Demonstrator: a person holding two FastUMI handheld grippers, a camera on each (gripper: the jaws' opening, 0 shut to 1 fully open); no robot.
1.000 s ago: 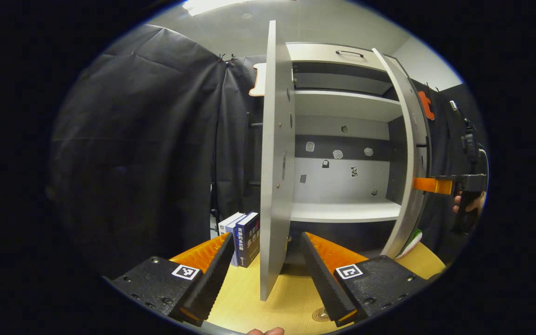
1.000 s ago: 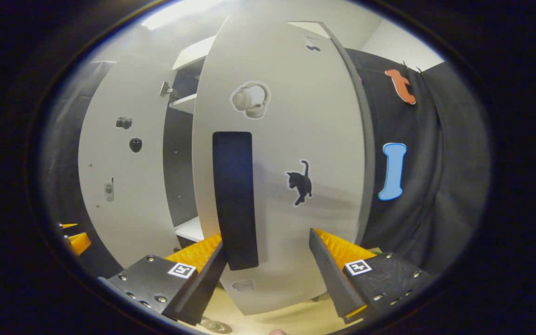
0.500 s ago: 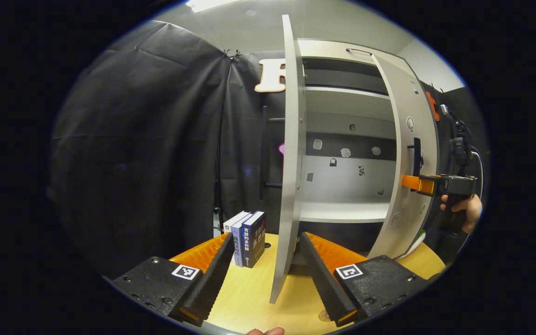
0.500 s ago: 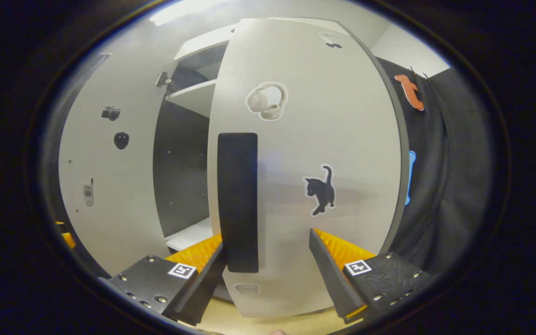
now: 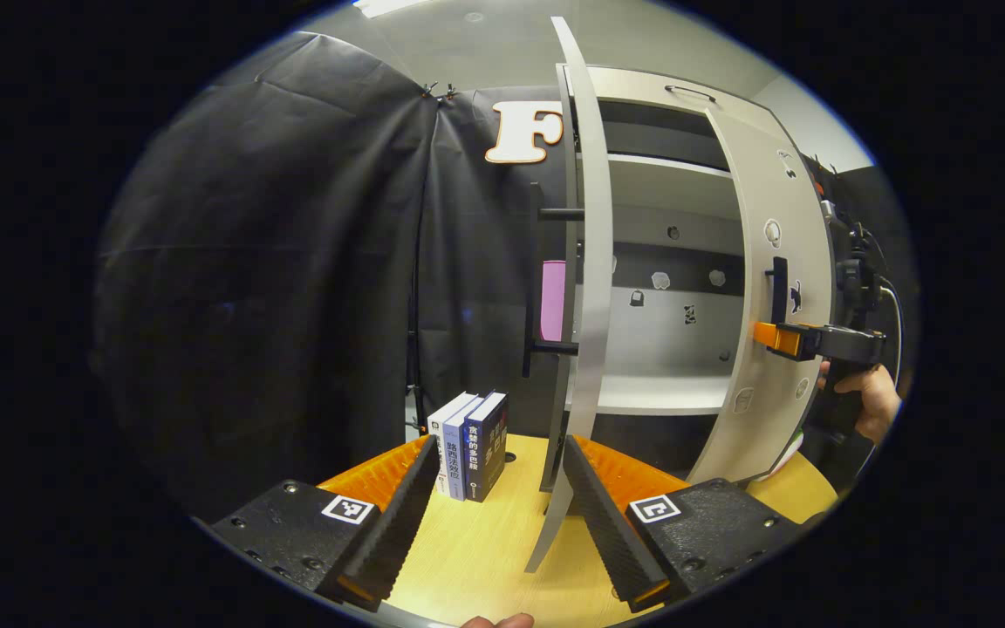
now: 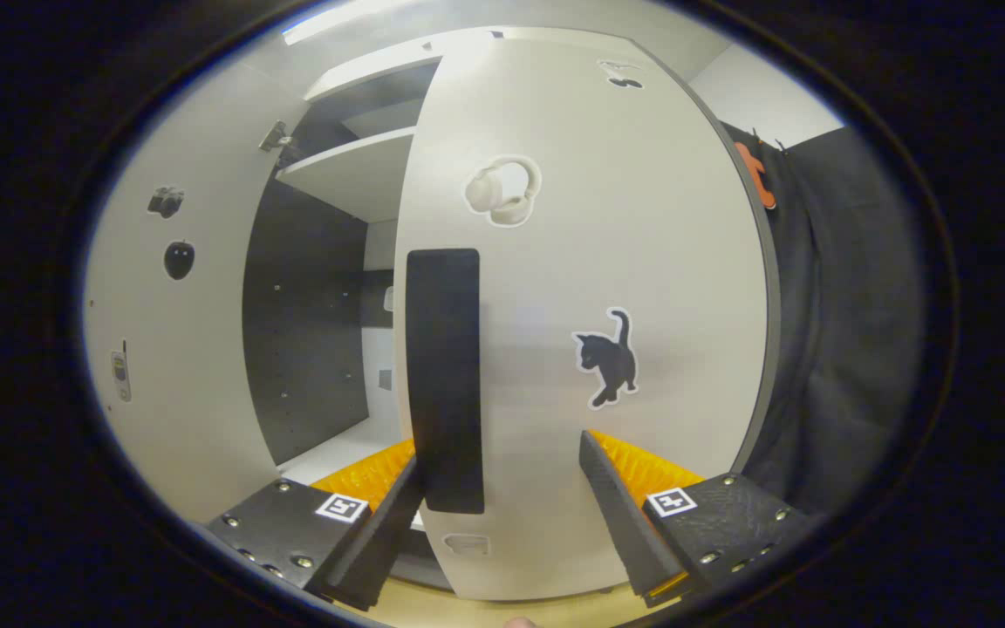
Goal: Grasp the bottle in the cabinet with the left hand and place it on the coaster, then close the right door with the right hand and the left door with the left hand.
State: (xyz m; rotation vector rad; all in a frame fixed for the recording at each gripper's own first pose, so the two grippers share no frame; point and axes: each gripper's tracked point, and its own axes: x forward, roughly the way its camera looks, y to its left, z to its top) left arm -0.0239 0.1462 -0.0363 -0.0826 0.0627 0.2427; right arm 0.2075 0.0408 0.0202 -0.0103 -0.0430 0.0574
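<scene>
My left gripper [image 5: 494, 510] stands open over the wooden table [image 5: 468, 558], close to the lower end of the cabinet's left door [image 5: 588, 288], which I see edge-on and open. The right door [image 5: 769, 349] is partly swung in. My right gripper [image 5: 780, 337], held by a hand [image 5: 869, 410], touches its front beside the black handle [image 5: 779, 288]. In the right gripper view the right gripper [image 6: 502, 501] is open right up against the right door [image 6: 625, 262]. The handle [image 6: 443, 375] lies between its fingers, close to the left one. The left door's inner face [image 6: 171, 349] is at the left.
Three books [image 5: 470, 445] stand upright on the table left of the cabinet. The cabinet's white shelf [image 5: 659, 403] is bare. A small white thing [image 5: 786, 447] peeks out past the right door's lower edge. Black cloth walls close in the left and the right.
The right door has swung further toward the cabinet with my right gripper following against it. My left gripper has shifted left, so the left door's edge now sits right of centre.
</scene>
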